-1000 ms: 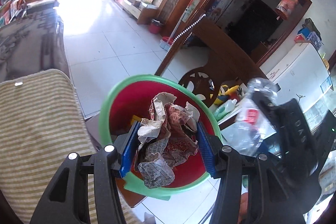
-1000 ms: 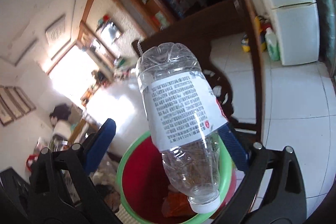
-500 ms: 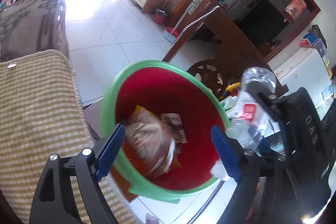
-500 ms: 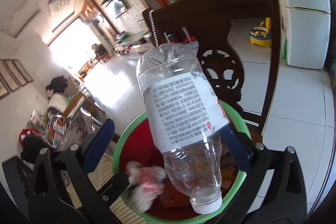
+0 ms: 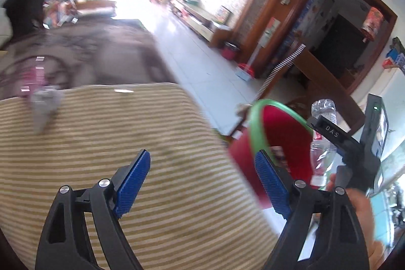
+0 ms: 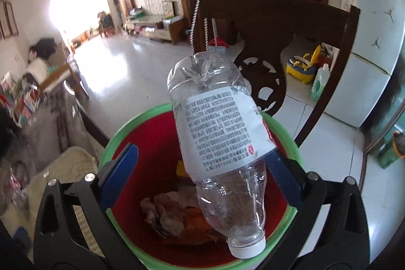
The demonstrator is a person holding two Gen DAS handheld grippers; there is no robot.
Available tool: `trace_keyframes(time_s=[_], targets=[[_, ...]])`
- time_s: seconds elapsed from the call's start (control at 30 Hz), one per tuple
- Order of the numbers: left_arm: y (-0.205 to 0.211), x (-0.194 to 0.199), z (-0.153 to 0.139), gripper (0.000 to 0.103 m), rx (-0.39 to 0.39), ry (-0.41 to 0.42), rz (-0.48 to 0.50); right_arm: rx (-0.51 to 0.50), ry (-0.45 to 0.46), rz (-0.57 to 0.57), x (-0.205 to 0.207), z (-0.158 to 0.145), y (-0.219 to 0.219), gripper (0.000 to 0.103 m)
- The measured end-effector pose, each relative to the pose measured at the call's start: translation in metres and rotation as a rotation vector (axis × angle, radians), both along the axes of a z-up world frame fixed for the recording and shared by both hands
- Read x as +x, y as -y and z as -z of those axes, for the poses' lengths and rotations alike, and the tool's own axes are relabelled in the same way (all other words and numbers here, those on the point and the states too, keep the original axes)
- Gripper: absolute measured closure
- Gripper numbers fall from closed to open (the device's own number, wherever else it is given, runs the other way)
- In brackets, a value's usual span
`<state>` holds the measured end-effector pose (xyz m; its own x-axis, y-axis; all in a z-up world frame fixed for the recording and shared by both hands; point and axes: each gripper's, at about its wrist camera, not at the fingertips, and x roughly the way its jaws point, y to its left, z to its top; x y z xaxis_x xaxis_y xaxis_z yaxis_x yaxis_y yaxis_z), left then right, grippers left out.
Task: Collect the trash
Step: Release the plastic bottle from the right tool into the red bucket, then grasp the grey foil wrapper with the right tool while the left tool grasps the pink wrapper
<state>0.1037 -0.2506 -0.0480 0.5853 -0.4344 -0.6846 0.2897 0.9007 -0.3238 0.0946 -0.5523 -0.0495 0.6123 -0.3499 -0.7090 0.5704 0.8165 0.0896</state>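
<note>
A red bin with a green rim [image 6: 131,123] sits right below my right gripper [image 6: 202,176]. Its jaws stand wide open. A clear plastic bottle [image 6: 220,133] with a white label hangs cap down over the bin, leaning against the right finger pad [image 6: 283,181]. Crumpled paper wrappers [image 6: 169,211] lie in the bin's bottom. My left gripper [image 5: 202,179] is open and empty over a striped cushion [image 5: 101,143]. The bin [image 5: 276,123] stands to its right, with the bottle [image 5: 322,138] and the right gripper's body [image 5: 351,143] beyond. A crumpled grey and pink piece [image 5: 40,98] lies on the cushion's far left.
A dark wooden chair [image 6: 265,24] stands just behind the bin. A white fridge [image 6: 374,29], a yellow potty [image 6: 303,65] and a green detergent bottle [image 6: 320,82] stand at the right. A dark patterned sofa [image 5: 76,57] lies beyond the cushion. White tiled floor [image 6: 121,67] stretches behind.
My left gripper opened and let the crumpled wrappers fall into the bin, then swung left over the cushion. The right gripper with the bottle tilted down toward the bin.
</note>
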Motion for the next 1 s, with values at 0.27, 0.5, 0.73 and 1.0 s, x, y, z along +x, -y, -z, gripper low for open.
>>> trace_keyframes(time_s=[0.27,0.5,0.73,1.0], targets=[[-0.094,-0.020,0.007,0.022,0.015,-0.011,-0.136,-0.373,-0.200,-0.060,0.019,0.005,-0.048,0.005],[-0.087,-0.025,0.016,0.022,0.001,-0.034,-0.113,-0.357,-0.121,-0.206,0.013,-0.007,-0.071,0.005],[-0.059,-0.026,0.007,0.022,0.003,-0.013,-0.064,-0.260,-0.081,-0.182,0.007,-0.012,-0.051,0.005],[-0.037,-0.024,-0.002,0.022,0.015,-0.009,-0.043,-0.191,-0.056,-0.204,-0.002,-0.013,-0.042,0.005]])
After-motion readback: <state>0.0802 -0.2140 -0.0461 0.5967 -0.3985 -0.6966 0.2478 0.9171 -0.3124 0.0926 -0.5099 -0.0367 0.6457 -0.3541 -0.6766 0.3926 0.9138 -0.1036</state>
